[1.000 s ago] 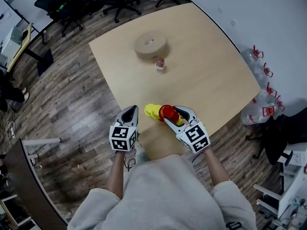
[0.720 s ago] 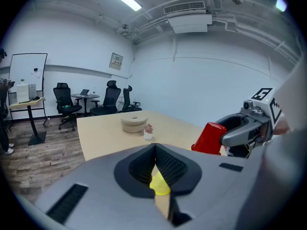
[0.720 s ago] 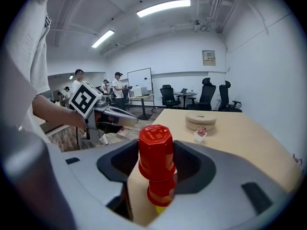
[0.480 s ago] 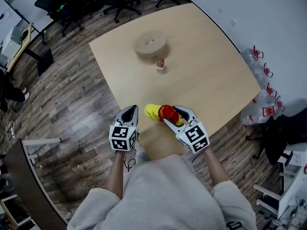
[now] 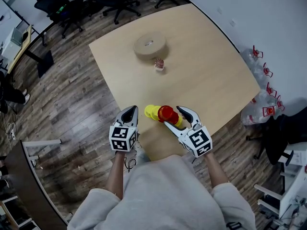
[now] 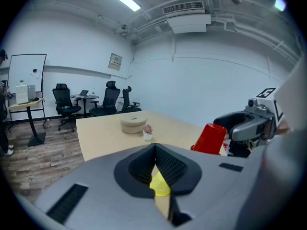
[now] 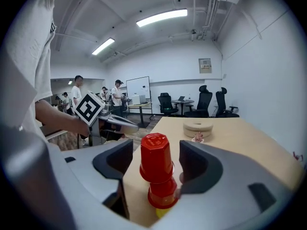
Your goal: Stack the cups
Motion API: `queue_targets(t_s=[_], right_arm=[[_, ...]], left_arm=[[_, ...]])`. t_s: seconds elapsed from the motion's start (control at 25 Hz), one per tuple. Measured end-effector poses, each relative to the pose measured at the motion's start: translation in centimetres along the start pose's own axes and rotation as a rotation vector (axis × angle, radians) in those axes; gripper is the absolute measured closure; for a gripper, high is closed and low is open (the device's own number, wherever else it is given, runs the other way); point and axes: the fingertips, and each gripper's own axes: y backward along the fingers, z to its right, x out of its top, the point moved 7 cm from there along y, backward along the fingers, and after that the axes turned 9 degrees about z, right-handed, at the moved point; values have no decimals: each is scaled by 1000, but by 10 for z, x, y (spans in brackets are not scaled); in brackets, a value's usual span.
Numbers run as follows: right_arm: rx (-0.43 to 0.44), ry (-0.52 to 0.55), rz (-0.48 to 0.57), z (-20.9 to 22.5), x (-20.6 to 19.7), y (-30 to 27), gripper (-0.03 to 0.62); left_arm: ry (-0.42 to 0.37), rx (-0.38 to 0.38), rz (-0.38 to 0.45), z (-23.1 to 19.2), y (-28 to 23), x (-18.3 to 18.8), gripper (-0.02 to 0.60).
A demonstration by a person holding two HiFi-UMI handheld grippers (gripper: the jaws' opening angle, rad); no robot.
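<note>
A stack of upturned red cups (image 5: 167, 112) stands near the table's front edge, on top of a yellow cup (image 7: 162, 211). More yellow cups (image 5: 151, 111) stand just left of it. My right gripper (image 5: 173, 116) straddles the red stack (image 7: 156, 158). Its jaws have just been opening, and gaps show on both sides of the top cup. My left gripper (image 5: 130, 112) hovers at the table edge left of the cups, its jaws together and nothing held. Past its tips (image 6: 154, 150) I see a yellow cup (image 6: 160, 186) and the red stack (image 6: 209, 139).
A beige round roll (image 5: 150, 44) and a small potted plant (image 5: 159, 63) sit at the far side of the wooden table (image 5: 206, 75). Office chairs (image 5: 120, 1) stand beyond it. Plastic bottles (image 5: 263, 102) lie on the floor to the right. People stand far off (image 7: 76, 92).
The right gripper's jaws have spread wider around the red stack and its marker cube has shifted slightly right. The cups and the left gripper have stayed put.
</note>
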Motion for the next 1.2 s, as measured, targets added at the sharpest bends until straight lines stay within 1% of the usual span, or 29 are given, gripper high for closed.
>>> queue_targets(t_s=[0.12,0.28,0.32,0.52,0.68,0.88,1.04,1.2], right_arm=[[-66,-38,36,9,1,17,299],[-179,-80,55,29,-7,42,339],[-214,-86,56,35,-9,47,342],[-401,-95,51,64,-25,71,431],[-503,-94,14,80,-48,81,460],[-579,-123,-33,91,-77,85,524],[-621,-141,-36,94,-87,87,583],[-617,-132,-38,94,-86,86,589]], left_arm=[[-5,0,0,-1,0,0,571],[-9,-1,1,-2,-4,2,571],[-11,-2,0,-2,-4,3,571],[-26,-6,-2,0,-4,5,571],[-33,-7,1,1,-4,7,571],[-34,-5,0,1,-3,7,571],[-33,-4,-3,0,-2,4,571],[-32,-5,-7,0,-1,1,571]])
